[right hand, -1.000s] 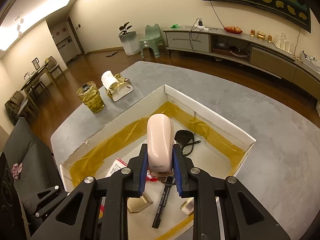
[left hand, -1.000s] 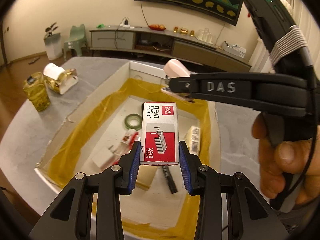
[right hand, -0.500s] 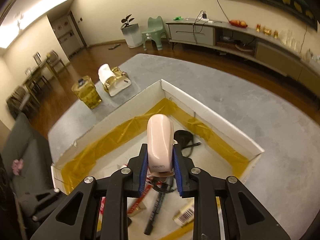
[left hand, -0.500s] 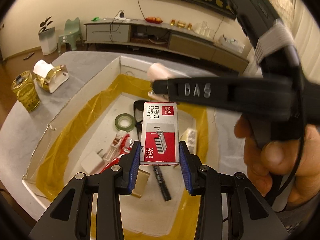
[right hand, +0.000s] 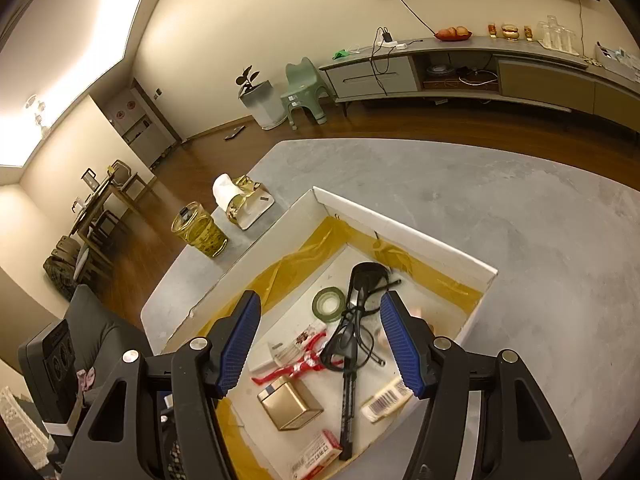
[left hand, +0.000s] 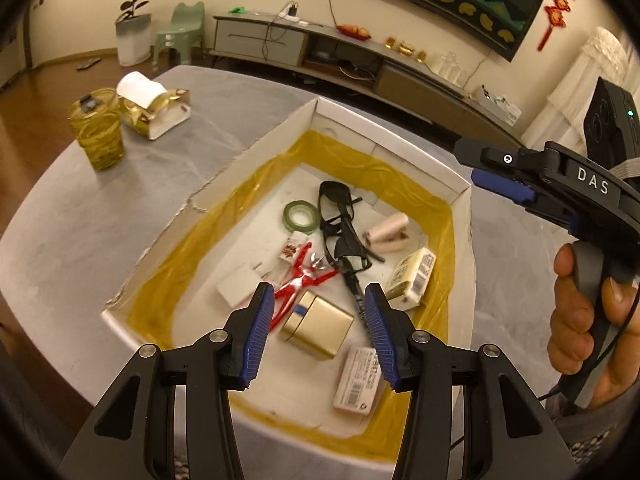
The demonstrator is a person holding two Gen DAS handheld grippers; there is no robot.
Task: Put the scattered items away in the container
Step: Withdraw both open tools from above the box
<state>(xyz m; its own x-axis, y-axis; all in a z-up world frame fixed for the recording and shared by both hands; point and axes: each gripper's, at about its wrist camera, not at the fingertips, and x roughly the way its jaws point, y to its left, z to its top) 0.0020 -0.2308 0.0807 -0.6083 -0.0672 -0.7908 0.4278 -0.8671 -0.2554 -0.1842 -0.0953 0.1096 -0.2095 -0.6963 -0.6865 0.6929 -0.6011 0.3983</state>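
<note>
- The left gripper hangs over the near end of the container, its jaws spreading apart with nothing clamped between them.
- The right gripper is over the same white box, jaws likewise widening and empty; from the left wrist view it juts in from the right, just past the box's far right corner, gripped by a hand.
- The staple box lies flat on the container floor near the front right corner, barcode side up.
- The pale pink stapler lies on its side towards the far right of the container, just beside the black glasses.
- Around them in the box: a green tape roll, a red and white figure, a gold tin, a black marker, a white adapter and a cream barcoded packet.
- Yellow tape lines the inside of the container walls.
- The container sits on the grey bench; well apart on the bench's far left stand a yellow glass jar and a gold tissue holder, close to each other.
</note>
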